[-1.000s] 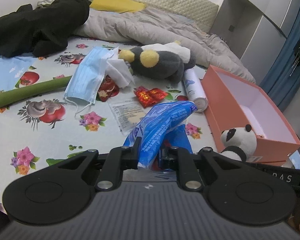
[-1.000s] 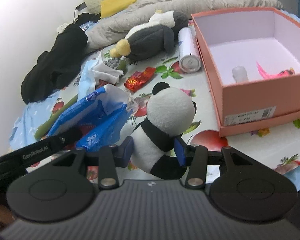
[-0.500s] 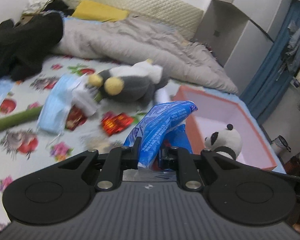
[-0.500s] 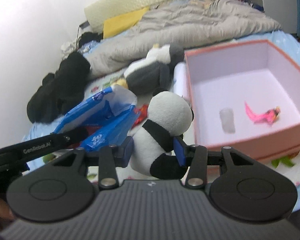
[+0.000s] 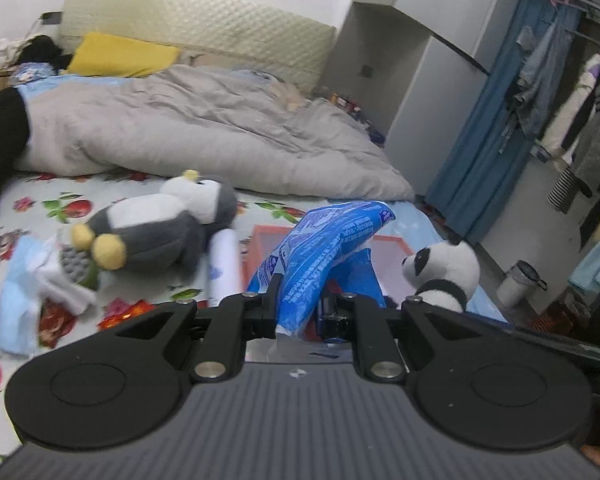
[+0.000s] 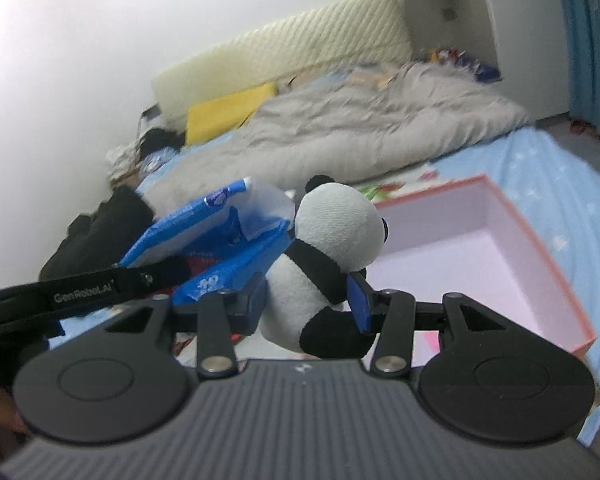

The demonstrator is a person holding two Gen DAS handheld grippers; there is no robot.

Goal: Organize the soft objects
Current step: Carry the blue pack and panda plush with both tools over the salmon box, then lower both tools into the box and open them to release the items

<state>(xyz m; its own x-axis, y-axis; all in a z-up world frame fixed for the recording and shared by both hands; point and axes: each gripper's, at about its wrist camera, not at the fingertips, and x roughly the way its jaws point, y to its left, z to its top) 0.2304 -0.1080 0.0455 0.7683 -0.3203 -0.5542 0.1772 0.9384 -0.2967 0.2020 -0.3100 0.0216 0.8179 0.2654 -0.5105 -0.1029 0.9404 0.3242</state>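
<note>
My left gripper (image 5: pixel 299 314) is shut on a blue plastic pack (image 5: pixel 324 248) and holds it up over the near edge of the pink box (image 5: pixel 262 256). My right gripper (image 6: pixel 310 298) is shut on a small panda plush (image 6: pixel 332 256), held in the air at the left side of the open pink box (image 6: pixel 500 248). The panda (image 5: pixel 444 270) also shows at the right of the left wrist view, and the blue pack (image 6: pixel 220 236) at the left of the right wrist view. A grey penguin plush (image 5: pixel 156 228) lies on the bed left of the box.
A white can (image 5: pixel 224 264) lies between the penguin and the box. A blue face mask with white tissue (image 5: pixel 28 288) and red wrappers (image 5: pixel 128 312) lie on the floral sheet. A grey duvet (image 5: pixel 200 132) covers the far bed. Black clothes (image 6: pixel 100 232) lie by the wall.
Both grippers have risen and moved toward the pink box with their loads. The views now tilt up, so more of the room and less of the sheet show.
</note>
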